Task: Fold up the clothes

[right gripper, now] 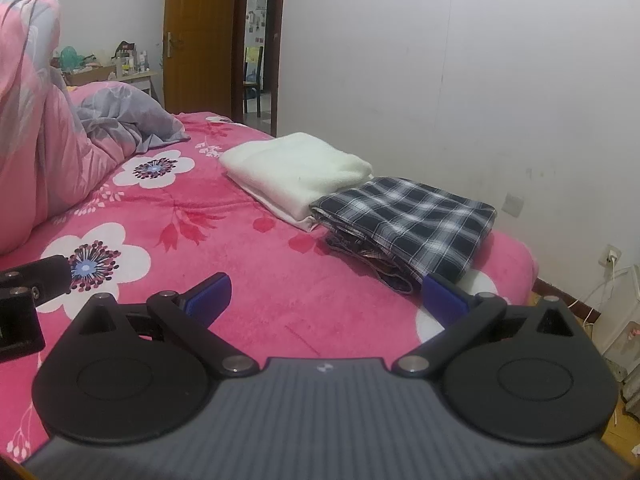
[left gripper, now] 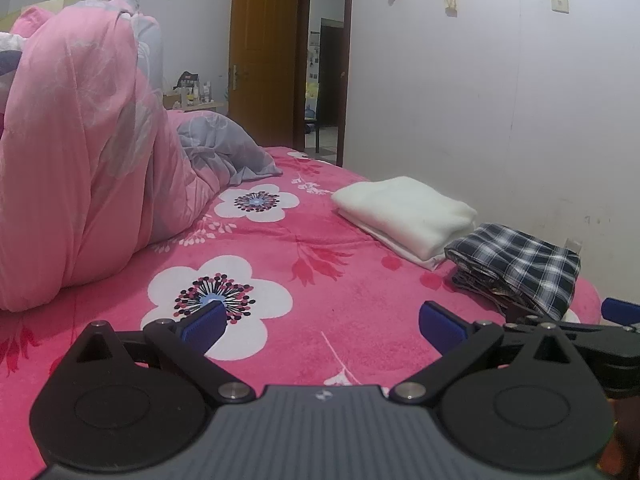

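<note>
A: Left wrist view first: the left gripper hangs low over the pink flowered bedspread, its blue-padded fingers spread wide with nothing between them.

B: And the clothes?

A: Two folded pieces lie on the bedspread near the wall. A white folded garment sits farther back, and a dark plaid folded garment lies just in front of it on the right. Their edges touch, the plaid corner resting against the white one.

B: What does the right wrist view give?

A: The right gripper is released too, fingers apart, holding nothing. Its right pad sits just beside the near edge of the plaid stack; I cannot tell if it touches the cloth. Under the plaid top layer a second, patterned fabric shows at the near fold.

B: Are the two tools close together?

A: They are side by side. Part of the left tool's black frame shows at the left edge of the right wrist view, and the right tool's arm with a blue tip shows at the right edge of the left wrist view.

B: Anything else on the bed?

A: A bulky pink and grey quilt is heaped on the left side, well apart from the folded pieces. Behind it stands an open brown door.
</note>
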`<state>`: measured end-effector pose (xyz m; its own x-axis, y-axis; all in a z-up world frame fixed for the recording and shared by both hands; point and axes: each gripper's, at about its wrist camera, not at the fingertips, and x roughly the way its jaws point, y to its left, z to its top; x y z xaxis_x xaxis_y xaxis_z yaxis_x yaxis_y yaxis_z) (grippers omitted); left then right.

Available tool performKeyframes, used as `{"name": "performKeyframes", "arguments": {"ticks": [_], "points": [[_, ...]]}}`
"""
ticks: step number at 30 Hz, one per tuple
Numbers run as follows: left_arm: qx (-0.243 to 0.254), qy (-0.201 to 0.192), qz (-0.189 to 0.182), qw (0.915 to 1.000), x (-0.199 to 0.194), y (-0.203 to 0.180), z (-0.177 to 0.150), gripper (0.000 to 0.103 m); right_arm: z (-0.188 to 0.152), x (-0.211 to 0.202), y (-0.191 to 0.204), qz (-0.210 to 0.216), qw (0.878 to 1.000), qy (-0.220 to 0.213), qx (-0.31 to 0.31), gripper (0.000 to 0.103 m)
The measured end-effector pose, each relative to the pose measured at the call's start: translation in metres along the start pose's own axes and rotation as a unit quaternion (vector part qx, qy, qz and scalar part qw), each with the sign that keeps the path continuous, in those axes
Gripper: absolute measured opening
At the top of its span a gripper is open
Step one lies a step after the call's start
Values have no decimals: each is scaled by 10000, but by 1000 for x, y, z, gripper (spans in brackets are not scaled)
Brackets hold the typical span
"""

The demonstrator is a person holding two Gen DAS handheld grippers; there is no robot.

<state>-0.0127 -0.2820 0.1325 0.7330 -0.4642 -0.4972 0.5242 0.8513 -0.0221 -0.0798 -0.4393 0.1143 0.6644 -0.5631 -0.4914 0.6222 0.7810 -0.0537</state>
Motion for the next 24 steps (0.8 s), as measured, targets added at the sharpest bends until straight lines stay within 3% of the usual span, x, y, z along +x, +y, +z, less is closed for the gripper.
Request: {"name": "performKeyframes", "arguments": {"ticks": [24], "points": [[65,92,-68,9999,7,-6,-4,103,-3,6,-3,5,10000,83,55,102]]}}
